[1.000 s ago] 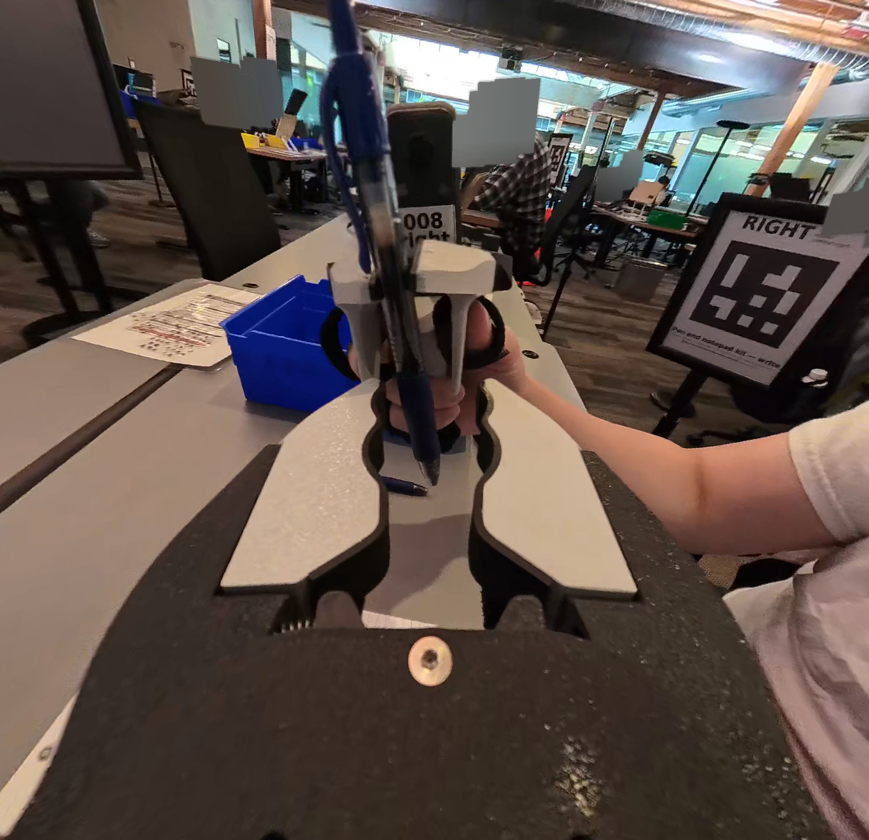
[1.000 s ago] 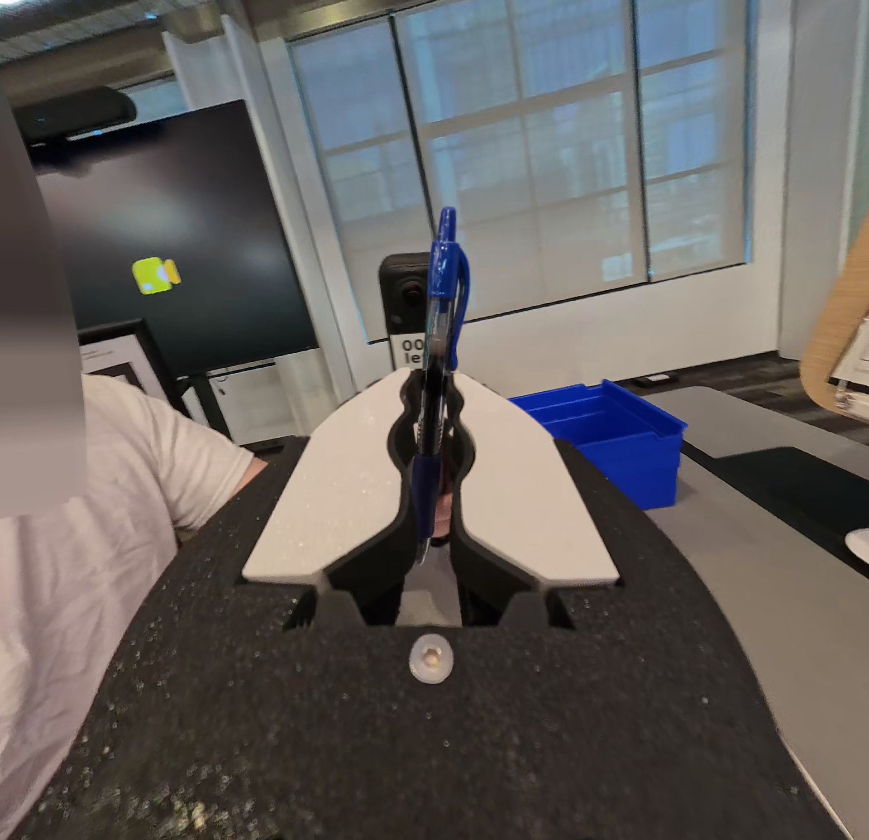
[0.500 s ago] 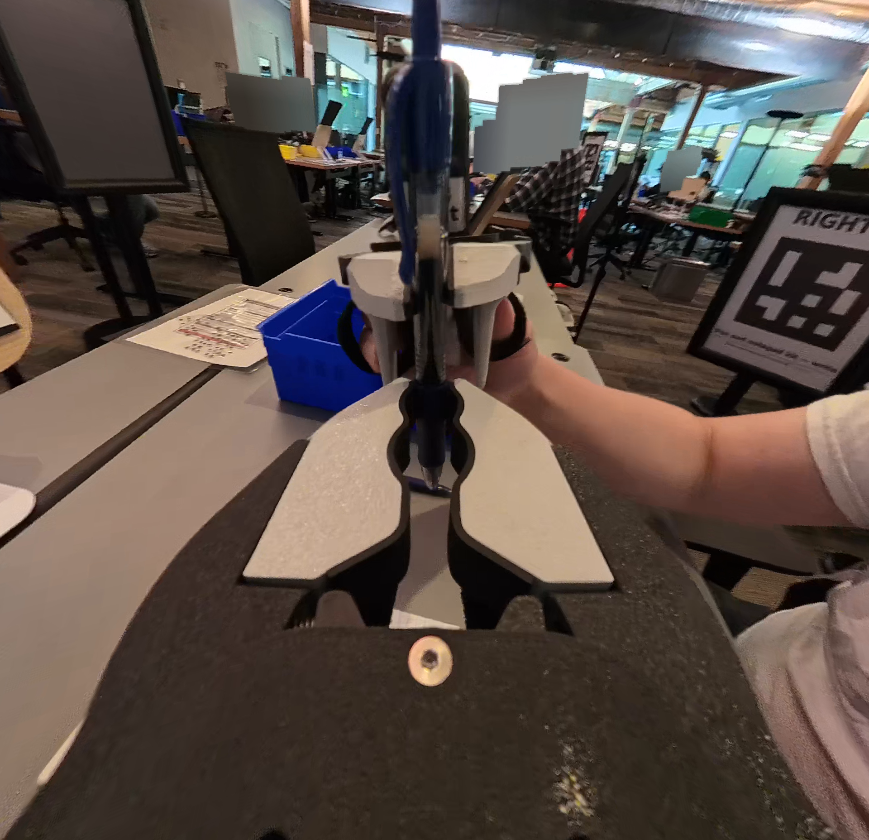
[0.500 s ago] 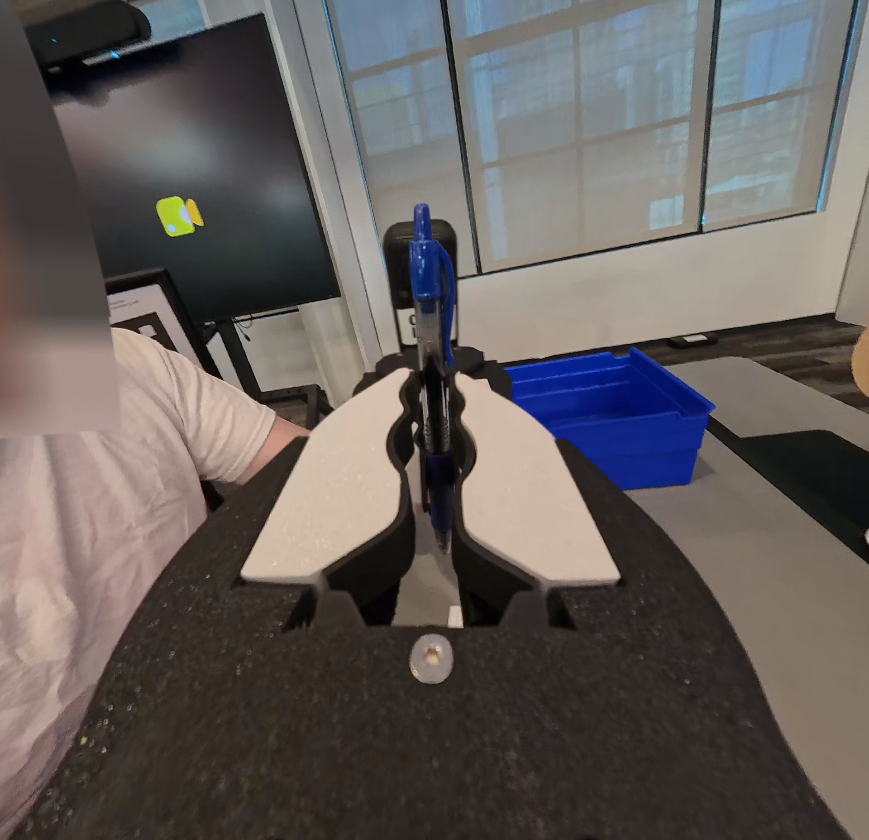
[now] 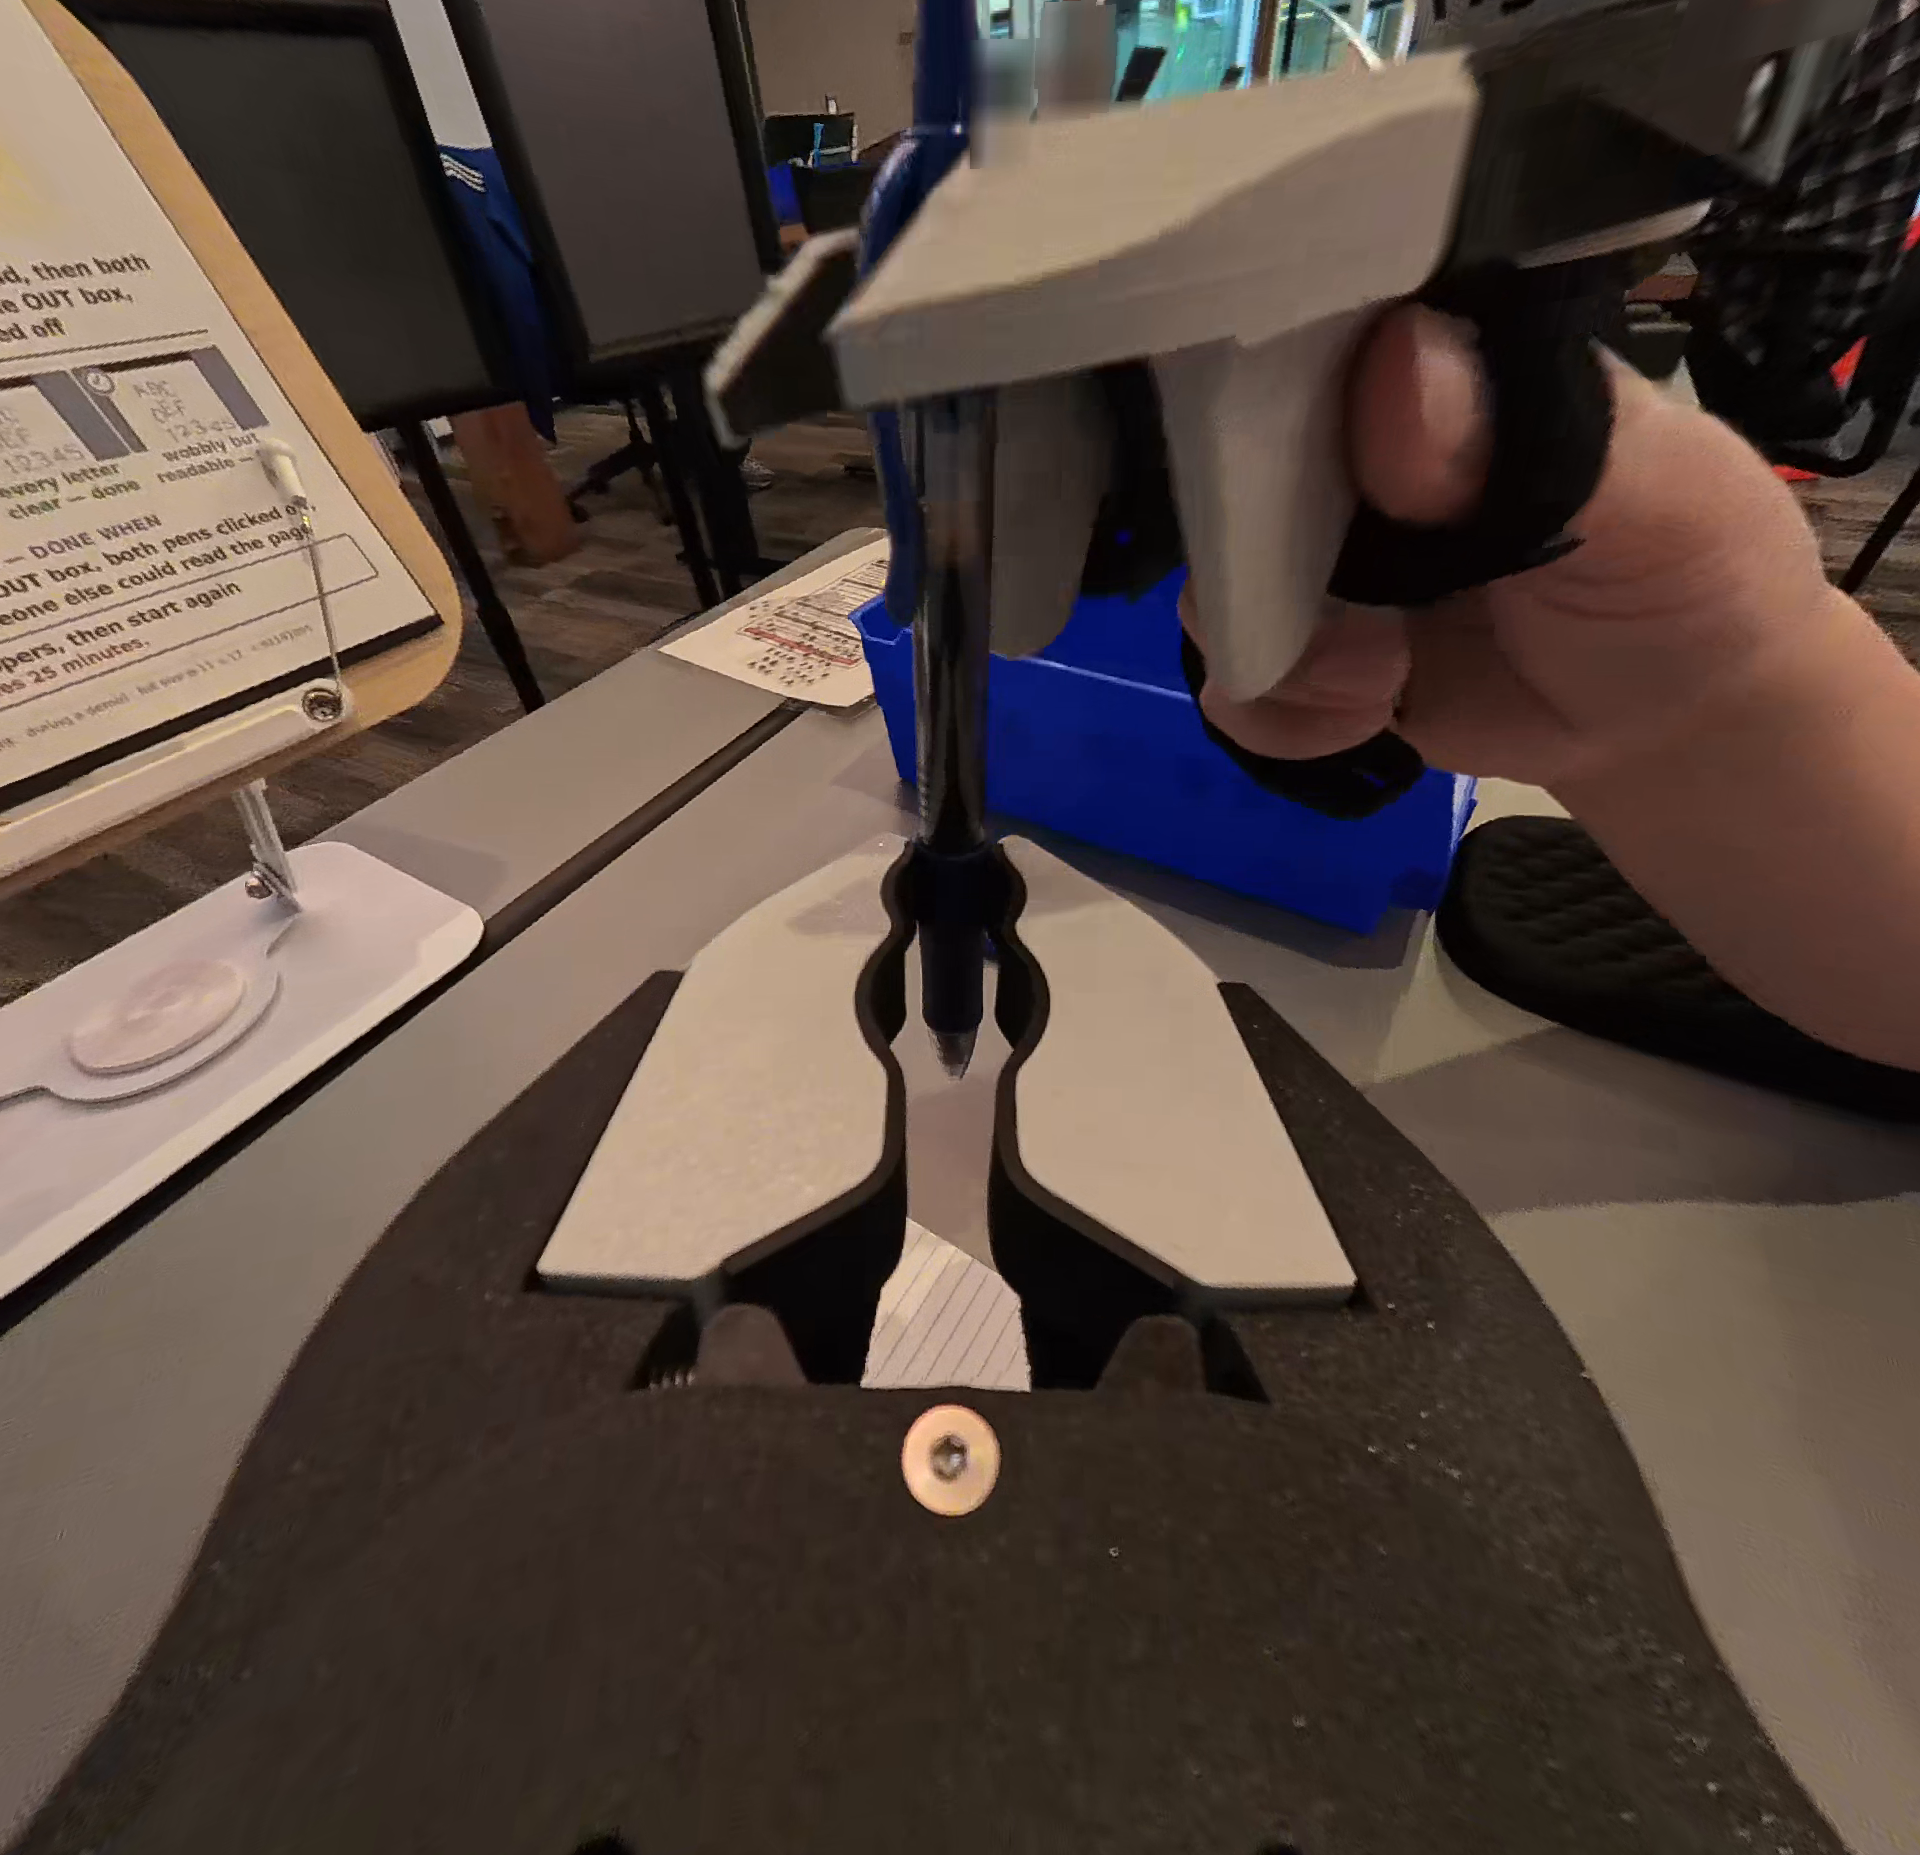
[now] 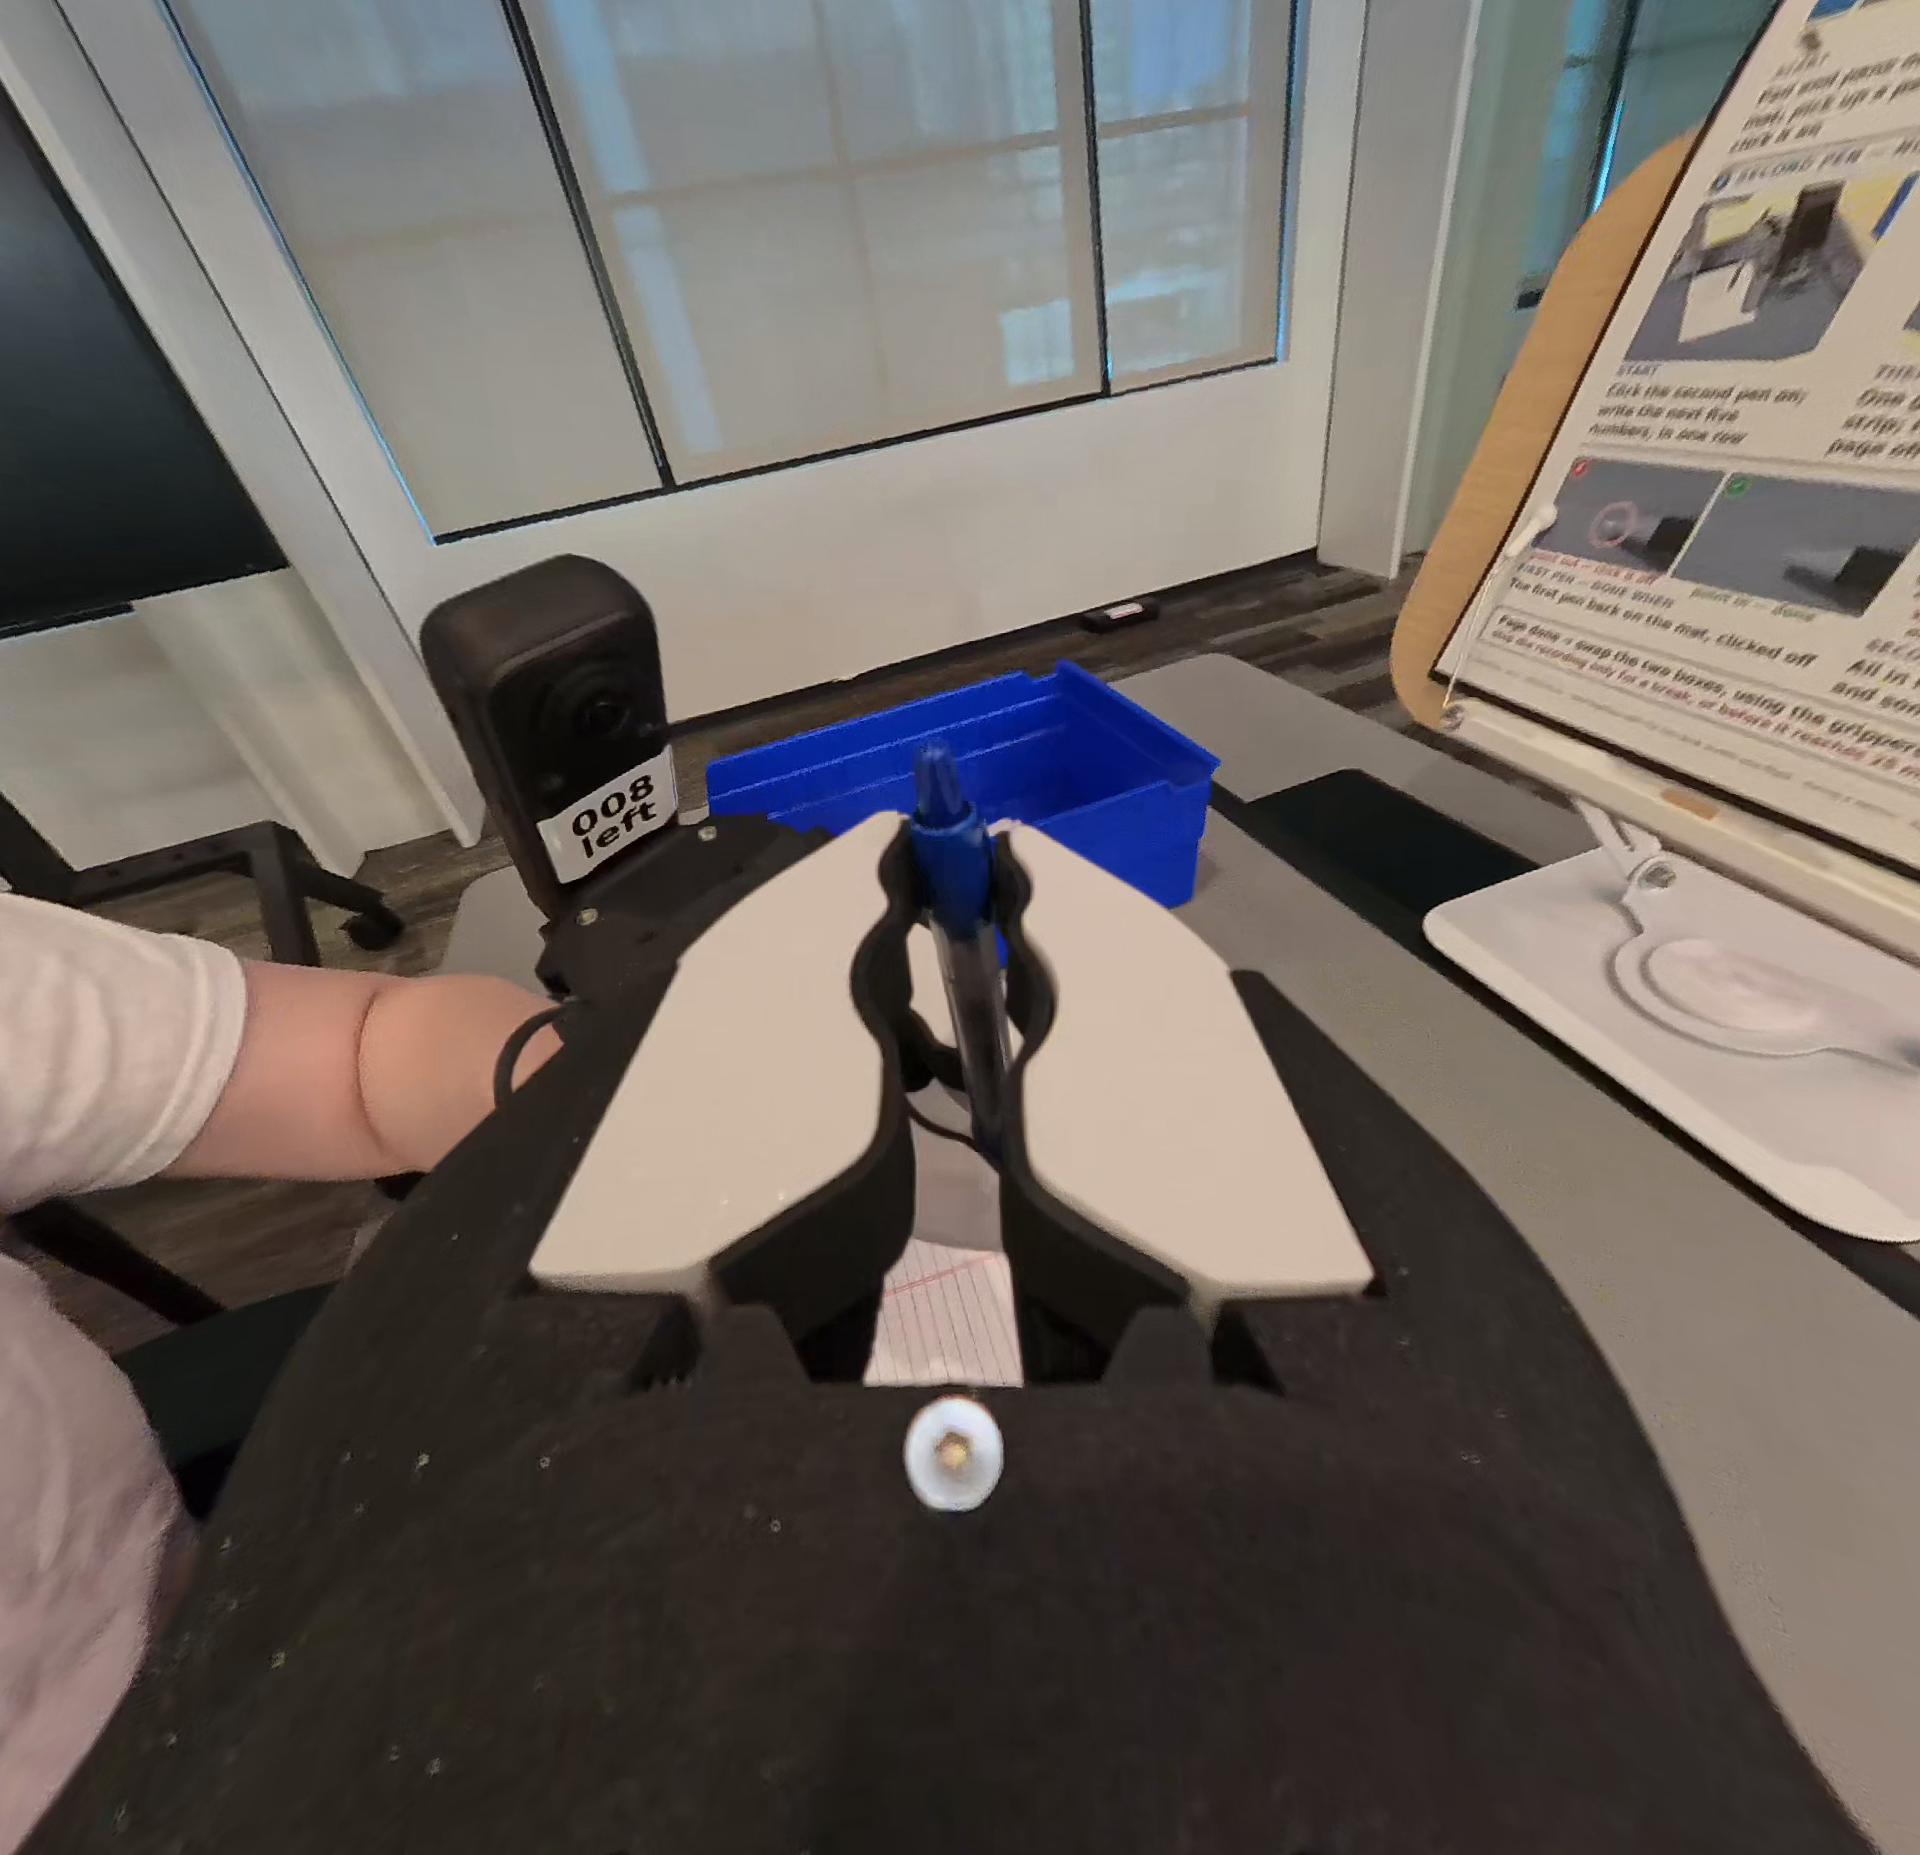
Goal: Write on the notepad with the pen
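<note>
One blue pen [image 5: 948, 725] stands upright above the grey table [image 5: 623, 974]. My left gripper [image 5: 951, 922] is shut on its dark blue grip section, with the tip pointing down between the fingers. My right gripper [image 6: 943, 870] is shut on the pen's upper end [image 6: 940, 849], with the clicker poking out above the pads. In the left wrist view its grey finger [image 5: 1143, 236] sits above mine, held by a hand [image 5: 1610, 610]. Lined notepad paper [image 5: 945, 1327] shows below through the gap, and also in the right wrist view [image 6: 940, 1317].
A blue bin [image 5: 1143, 766] stands just behind the pen, also in the right wrist view [image 6: 1091, 777]. An instruction board on a white stand [image 5: 208, 974] is at the left. A black mat [image 5: 1558, 932] lies under the person's forearm. A printed sheet [image 5: 800, 621] lies farther back. One gripper's finger ends stand about 8 centimetres off the other's.
My left gripper closed on the pen's grip section while the right kept hold. Both then swung round and down toward the table, and the right gripper now looks down on the pen's top.
</note>
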Demonstrator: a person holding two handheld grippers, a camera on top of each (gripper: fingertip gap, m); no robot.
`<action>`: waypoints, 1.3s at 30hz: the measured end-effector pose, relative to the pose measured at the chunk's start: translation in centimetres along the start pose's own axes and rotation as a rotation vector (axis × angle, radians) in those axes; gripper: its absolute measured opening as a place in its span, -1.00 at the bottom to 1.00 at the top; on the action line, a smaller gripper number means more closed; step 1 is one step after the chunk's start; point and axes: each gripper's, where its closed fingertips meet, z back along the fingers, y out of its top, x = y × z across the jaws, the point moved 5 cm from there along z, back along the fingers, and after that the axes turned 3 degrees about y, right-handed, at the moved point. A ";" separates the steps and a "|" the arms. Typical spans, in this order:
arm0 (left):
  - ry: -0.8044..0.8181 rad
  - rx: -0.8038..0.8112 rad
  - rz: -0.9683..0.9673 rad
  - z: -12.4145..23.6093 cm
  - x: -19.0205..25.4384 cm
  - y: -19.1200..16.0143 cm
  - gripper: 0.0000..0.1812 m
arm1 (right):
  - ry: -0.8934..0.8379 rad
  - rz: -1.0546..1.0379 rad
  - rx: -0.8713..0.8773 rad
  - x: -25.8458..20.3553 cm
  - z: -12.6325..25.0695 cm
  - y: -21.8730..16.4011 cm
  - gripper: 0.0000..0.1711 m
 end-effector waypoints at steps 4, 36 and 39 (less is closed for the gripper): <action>-0.007 -0.004 0.005 -0.2 0.0 -0.2 -0.87 | 0.008 0.013 0.009 0.7 0.3 -0.3 -0.87; -0.429 -0.035 0.169 -0.1 2.0 -0.2 -0.94 | 0.283 -0.028 0.035 0.2 3.0 0.7 -0.55; -0.429 -0.048 0.164 -0.2 2.0 -0.4 -0.94 | 0.286 -0.079 0.067 0.6 3.0 0.9 -0.58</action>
